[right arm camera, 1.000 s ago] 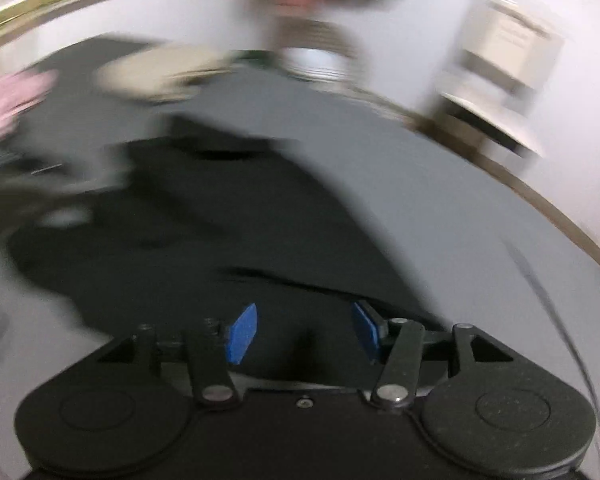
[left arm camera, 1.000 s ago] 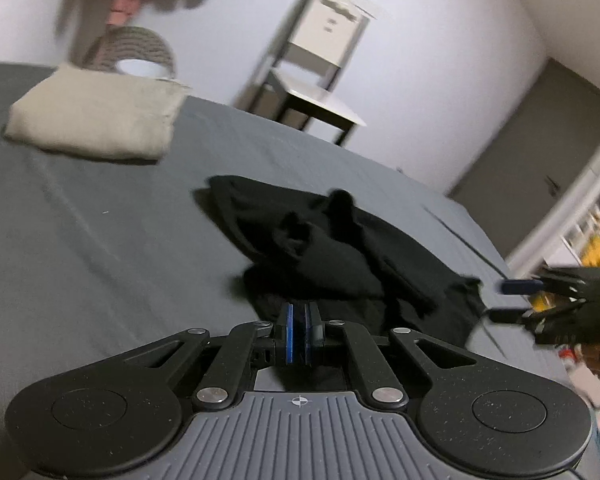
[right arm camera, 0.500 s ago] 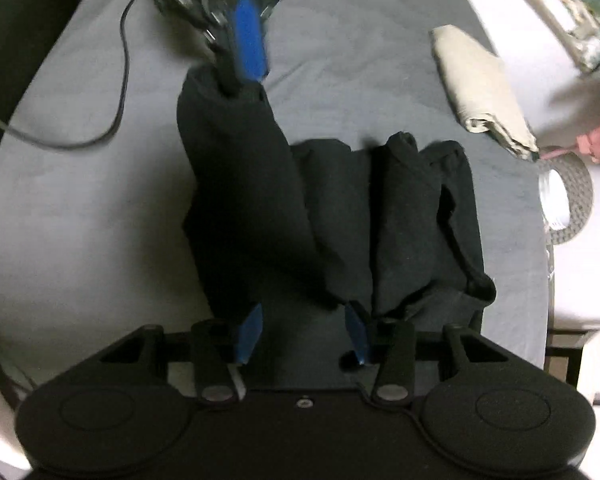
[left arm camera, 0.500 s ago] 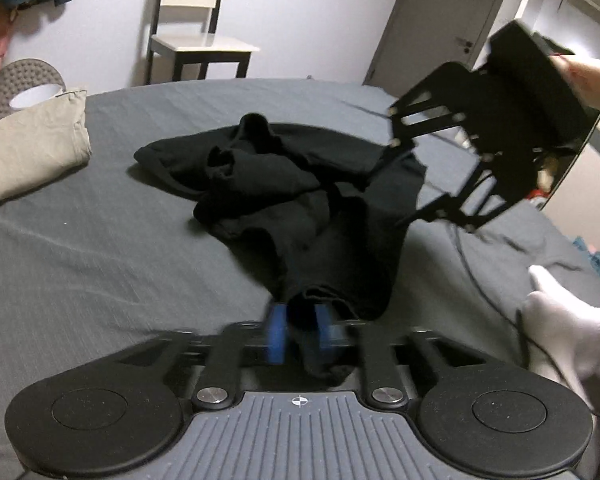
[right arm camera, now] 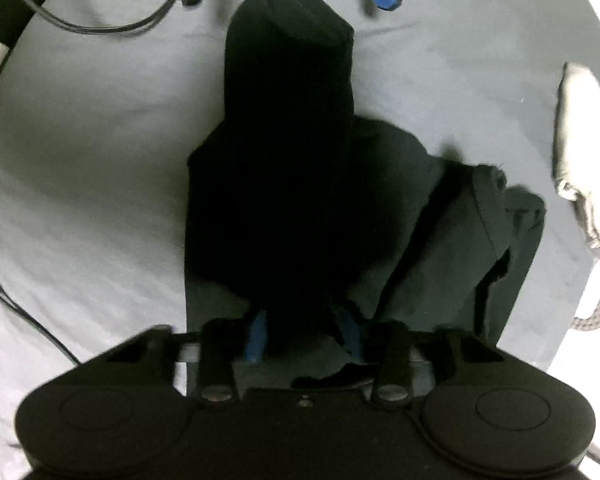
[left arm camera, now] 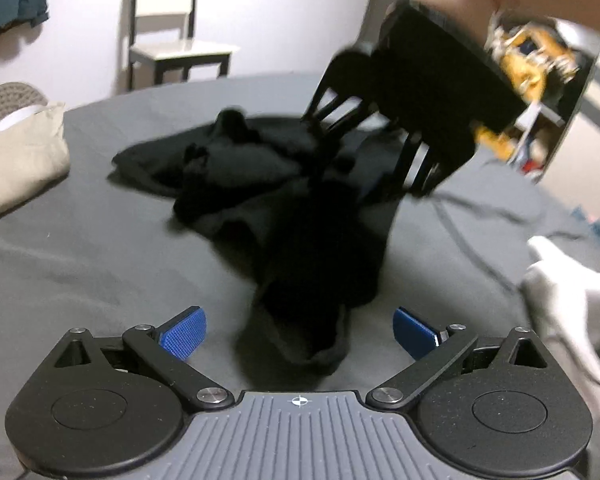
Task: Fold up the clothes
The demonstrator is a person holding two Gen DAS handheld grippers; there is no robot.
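Lying bunched near the middle of the grey bed, the black garment has one end lifted by the right gripper, whose fingers pinch the cloth. The left gripper hangs spread wide, holding nothing, its blue pads either side of the near end. Held at one point only, the fabric could twist or slip free as it rises.
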